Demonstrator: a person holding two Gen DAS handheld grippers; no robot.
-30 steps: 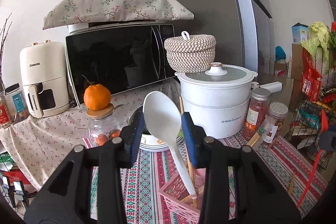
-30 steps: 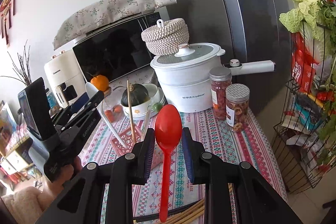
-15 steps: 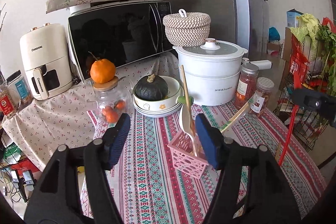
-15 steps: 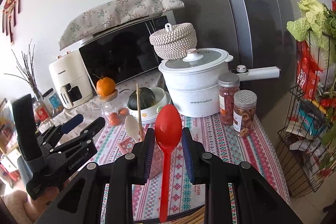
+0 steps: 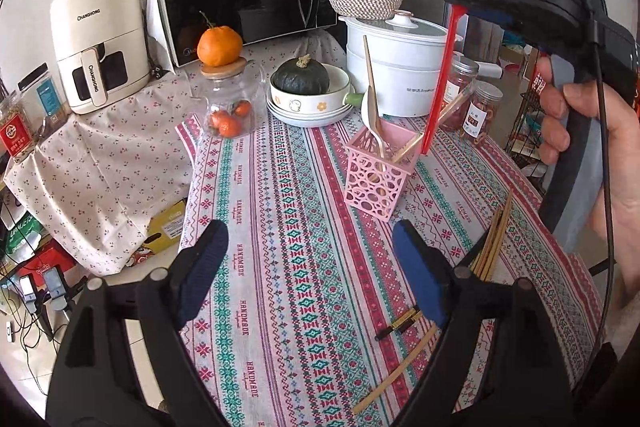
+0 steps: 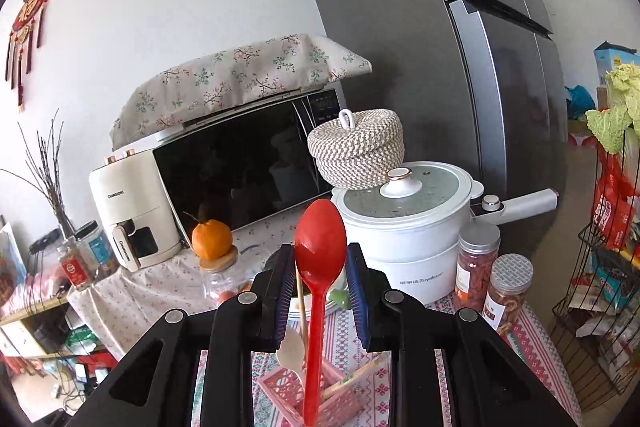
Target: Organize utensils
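- Our left gripper [image 5: 310,269] stands wide apart with nothing between its blue pads; its jaws have just been opening, and it hangs over the patterned tablecloth [image 5: 288,211].
- Our right gripper [image 6: 320,285] is clamped on the red spoon [image 6: 320,259], bowl uppermost, handle hanging down.
- In the left wrist view the red spoon's handle tip sits at about 2 o'clock of the pink basket [image 5: 380,167], at its far right corner; whether it is inside the rim we cannot tell.
- The white spoon [image 5: 374,125] and chopsticks stand in that basket.
- Loose chopsticks [image 5: 494,239] lie on the cloth at 4 o'clock from the basket.
- A hand [image 5: 592,147] grips the right tool's handle.
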